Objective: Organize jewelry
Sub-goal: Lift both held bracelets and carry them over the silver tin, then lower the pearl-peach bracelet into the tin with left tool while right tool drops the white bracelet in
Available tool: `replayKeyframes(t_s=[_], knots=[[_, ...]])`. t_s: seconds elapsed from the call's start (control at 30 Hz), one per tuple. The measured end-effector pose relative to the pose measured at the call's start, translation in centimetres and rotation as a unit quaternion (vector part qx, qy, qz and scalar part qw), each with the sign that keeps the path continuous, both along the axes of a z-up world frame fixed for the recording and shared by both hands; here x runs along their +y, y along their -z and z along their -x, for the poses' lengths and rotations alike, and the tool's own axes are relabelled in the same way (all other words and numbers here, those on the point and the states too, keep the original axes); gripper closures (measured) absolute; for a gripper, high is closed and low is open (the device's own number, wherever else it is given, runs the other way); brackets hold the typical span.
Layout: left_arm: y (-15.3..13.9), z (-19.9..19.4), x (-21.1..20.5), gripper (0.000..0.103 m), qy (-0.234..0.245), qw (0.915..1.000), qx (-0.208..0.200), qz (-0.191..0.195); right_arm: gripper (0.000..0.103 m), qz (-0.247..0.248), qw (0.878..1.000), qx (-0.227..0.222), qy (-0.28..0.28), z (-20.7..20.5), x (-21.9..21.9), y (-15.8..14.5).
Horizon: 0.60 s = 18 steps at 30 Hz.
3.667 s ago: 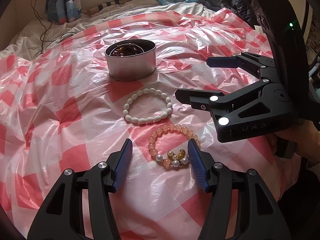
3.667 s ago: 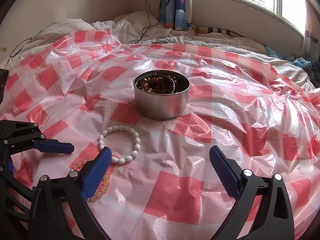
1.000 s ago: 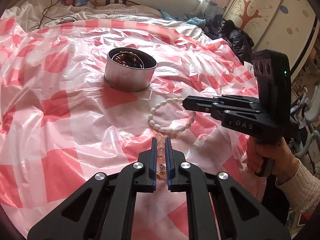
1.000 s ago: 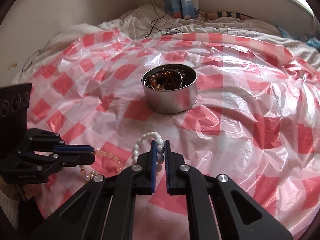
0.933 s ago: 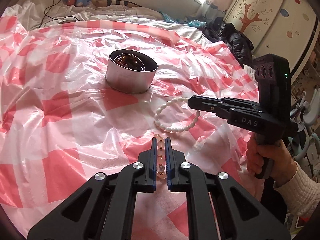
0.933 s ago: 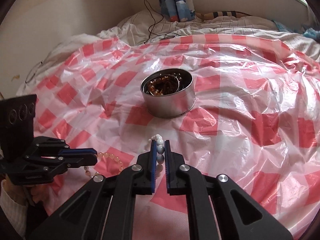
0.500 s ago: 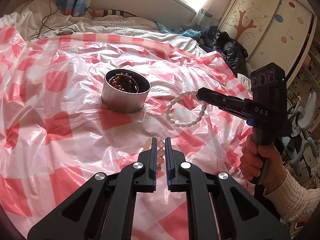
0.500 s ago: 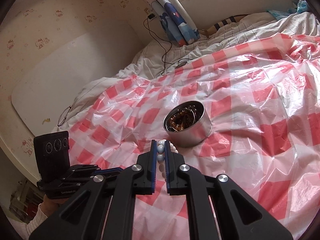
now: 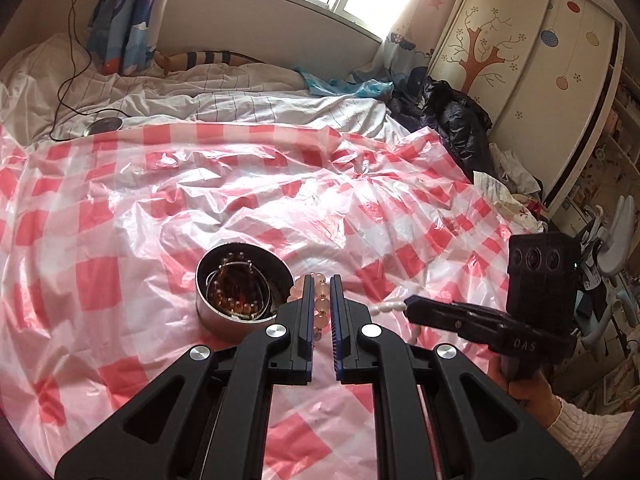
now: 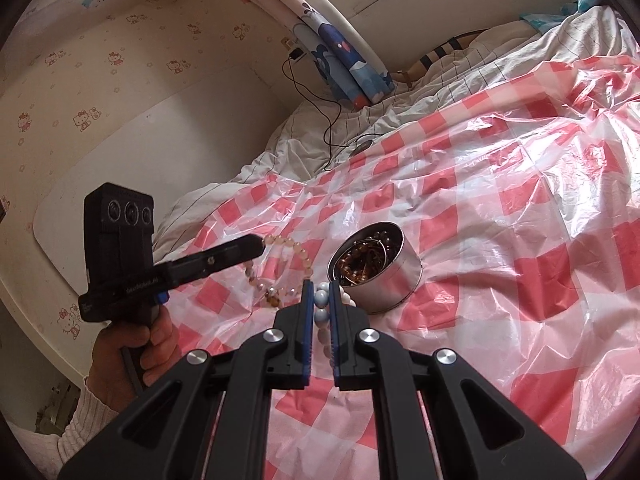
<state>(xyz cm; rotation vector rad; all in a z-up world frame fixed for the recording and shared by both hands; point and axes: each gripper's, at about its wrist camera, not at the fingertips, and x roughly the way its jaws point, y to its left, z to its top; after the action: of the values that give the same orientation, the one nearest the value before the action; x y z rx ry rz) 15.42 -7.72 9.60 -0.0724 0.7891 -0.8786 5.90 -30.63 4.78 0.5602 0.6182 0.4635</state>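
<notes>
An open round metal tin [image 9: 240, 316] with brown bead jewelry inside stands on the checked plastic sheet [image 9: 120, 240]. My left gripper [image 9: 321, 280] is shut on a pink bead bracelet [image 9: 320, 305], held in the air just right of the tin. In the right wrist view this bracelet [image 10: 298, 254] hangs as a loop from the left gripper [image 10: 256, 245]. My right gripper [image 10: 320, 286] is shut on a white bead bracelet [image 10: 320, 314], close to the tin [image 10: 374, 272] on its near left. In the left wrist view a few white beads [image 9: 386, 308] show at the right gripper's [image 9: 410, 303] tip.
White striped bedding [image 9: 240, 96] lies beyond the sheet, with a black cable [image 9: 72, 80] and a small round device [image 9: 103, 125] on it. A dark jacket [image 9: 452, 124] is heaped at the right by a wardrobe [image 9: 520, 60]. A hand [image 10: 132, 344] grips each handle.
Both grippers have lifted their bracelets off the sheet and carried them up toward the tin. The right gripper has rolled and tilted; both stay shut.
</notes>
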Motion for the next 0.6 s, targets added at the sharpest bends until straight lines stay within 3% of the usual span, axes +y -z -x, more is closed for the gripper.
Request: replayKeyframes(t_s=[0.27,0.43,0.6], knots=[[3.0,-4.9,-3.1,0.096,-0.012,0.9995,0.017,-0.024,0.095,-0.005,1.0,-0.002,0.007,0.1,-0.6,-0.1],[8.3,-7.7,-4.4,0.096,-0.034,0.9904,0.051,-0.124,0.095,-0.004,1.0,-0.001,0.006,-0.1,-0.5,-0.2],[6.6,-6.5,-1.7,0.087,-0.046,0.9951,0.037,-0.079,0.095,-0.009,1.0,-0.003,-0.003,-1.4,-0.2,-0.9]])
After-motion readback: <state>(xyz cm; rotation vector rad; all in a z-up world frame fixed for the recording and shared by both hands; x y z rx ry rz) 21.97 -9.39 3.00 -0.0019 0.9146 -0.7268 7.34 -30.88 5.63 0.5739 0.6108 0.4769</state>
